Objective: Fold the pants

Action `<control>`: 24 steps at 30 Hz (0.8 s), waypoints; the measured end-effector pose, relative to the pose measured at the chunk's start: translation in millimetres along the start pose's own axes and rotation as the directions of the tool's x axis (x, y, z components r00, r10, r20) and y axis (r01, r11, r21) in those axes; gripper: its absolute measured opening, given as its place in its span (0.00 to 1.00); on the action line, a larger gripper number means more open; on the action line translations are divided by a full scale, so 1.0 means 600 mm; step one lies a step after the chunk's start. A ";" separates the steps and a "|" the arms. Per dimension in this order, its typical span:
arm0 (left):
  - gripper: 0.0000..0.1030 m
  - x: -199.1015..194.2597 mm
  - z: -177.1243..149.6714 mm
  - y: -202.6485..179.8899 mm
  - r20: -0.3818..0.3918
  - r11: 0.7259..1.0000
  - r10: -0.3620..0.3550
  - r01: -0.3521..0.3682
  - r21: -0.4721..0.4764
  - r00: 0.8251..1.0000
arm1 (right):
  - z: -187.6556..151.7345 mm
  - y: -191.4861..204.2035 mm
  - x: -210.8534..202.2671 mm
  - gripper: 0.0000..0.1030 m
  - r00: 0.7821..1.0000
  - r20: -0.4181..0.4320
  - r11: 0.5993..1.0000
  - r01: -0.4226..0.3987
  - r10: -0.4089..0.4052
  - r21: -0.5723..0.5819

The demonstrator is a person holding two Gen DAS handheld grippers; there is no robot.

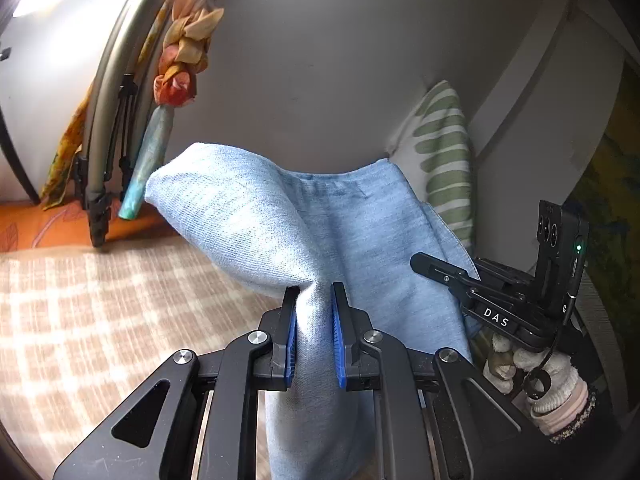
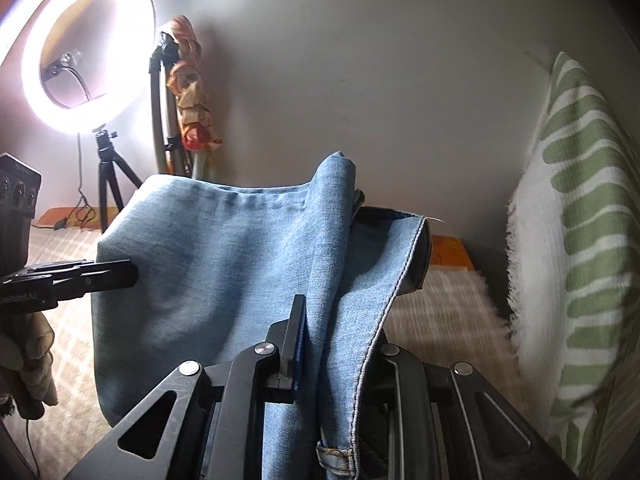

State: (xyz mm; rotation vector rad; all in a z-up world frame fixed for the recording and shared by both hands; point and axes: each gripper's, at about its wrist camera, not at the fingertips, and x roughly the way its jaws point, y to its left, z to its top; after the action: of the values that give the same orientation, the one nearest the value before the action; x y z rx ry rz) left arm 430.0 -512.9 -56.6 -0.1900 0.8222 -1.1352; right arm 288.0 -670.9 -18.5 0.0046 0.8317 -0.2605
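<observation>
The light blue denim pants (image 1: 288, 220) hang lifted above the checked bed cover, held by both grippers. My left gripper (image 1: 314, 304) is shut on a bunched fold of the pants. My right gripper (image 2: 320, 320) is shut on the pants (image 2: 224, 264) near a stitched edge and belt loop; its right finger is hidden under the cloth. In the left wrist view the right gripper (image 1: 444, 272) shows at the right, its tip against the pants' edge. In the right wrist view the left gripper (image 2: 100, 274) shows at the left, at the pants' side.
A beige checked bed cover (image 1: 100, 320) lies below. A green-and-white striped pillow (image 2: 572, 240) leans on the grey wall at right. A lit ring light (image 2: 88, 52) on a tripod and a curtain tied in knots (image 1: 188, 40) stand at the left.
</observation>
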 end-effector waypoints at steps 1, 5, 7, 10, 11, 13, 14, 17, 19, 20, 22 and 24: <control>0.12 0.009 0.003 0.004 -0.004 1.000 0.008 -0.008 0.003 1.000 | 0.003 -0.004 0.011 0.16 1.000 -0.002 1.000 0.000 0.000 0.000; 0.12 0.036 0.008 0.017 -0.015 0.999 0.039 -0.039 0.002 0.999 | 0.009 -0.011 0.057 0.16 1.000 -0.016 1.000 0.012 -0.012 -0.009; 0.12 0.048 0.012 0.027 -0.016 0.998 0.055 -0.055 -0.008 0.998 | 0.009 -0.015 0.082 0.16 0.999 -0.032 1.000 0.014 -0.014 -0.010; 0.12 0.063 0.012 0.040 -0.023 0.995 0.101 -0.101 -0.003 0.995 | 0.003 -0.022 0.116 0.16 0.998 -0.053 1.000 0.026 -0.027 -0.005; 0.12 0.068 0.011 0.045 -0.030 0.992 0.127 -0.127 0.007 0.991 | 0.000 -0.025 0.127 0.17 0.998 -0.063 1.000 0.030 -0.030 -0.002; 0.12 0.075 0.009 0.052 -0.044 0.985 0.169 -0.169 0.019 0.985 | -0.006 -0.032 0.144 0.17 0.996 -0.079 0.999 0.043 -0.043 -0.001; 0.12 0.078 0.007 0.056 -0.053 0.983 0.186 -0.185 0.019 0.981 | -0.007 -0.035 0.147 0.17 0.995 -0.084 0.999 0.044 -0.044 0.001; 0.12 0.081 0.001 0.060 -0.068 0.973 0.230 -0.228 0.035 0.971 | -0.010 -0.050 0.157 0.19 0.994 -0.107 0.999 0.041 -0.038 0.022; 0.12 0.086 -0.003 0.059 -0.083 0.963 0.267 -0.263 0.061 0.960 | -0.014 -0.053 0.161 0.24 0.990 -0.125 0.998 0.063 -0.062 0.003; 0.12 0.088 -0.005 0.059 -0.090 0.960 0.279 -0.274 0.065 0.956 | -0.016 -0.055 0.163 0.27 0.988 -0.137 0.997 0.078 -0.078 0.000; 0.12 0.091 -0.005 0.058 -0.100 0.956 0.292 -0.286 0.062 0.951 | -0.018 -0.061 0.164 0.32 0.983 -0.161 0.995 0.095 -0.091 0.019; 0.12 0.080 -0.008 0.054 -0.093 0.952 0.302 -0.297 0.070 0.949 | -0.020 -0.064 0.155 0.38 0.980 -0.157 0.991 0.131 -0.126 0.020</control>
State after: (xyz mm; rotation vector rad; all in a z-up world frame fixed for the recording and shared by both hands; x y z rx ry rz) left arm 458.5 -538.8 -100.4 0.0405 0.8772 -0.8841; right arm 330.3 -728.2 -91.1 -0.0002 0.9846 -0.3982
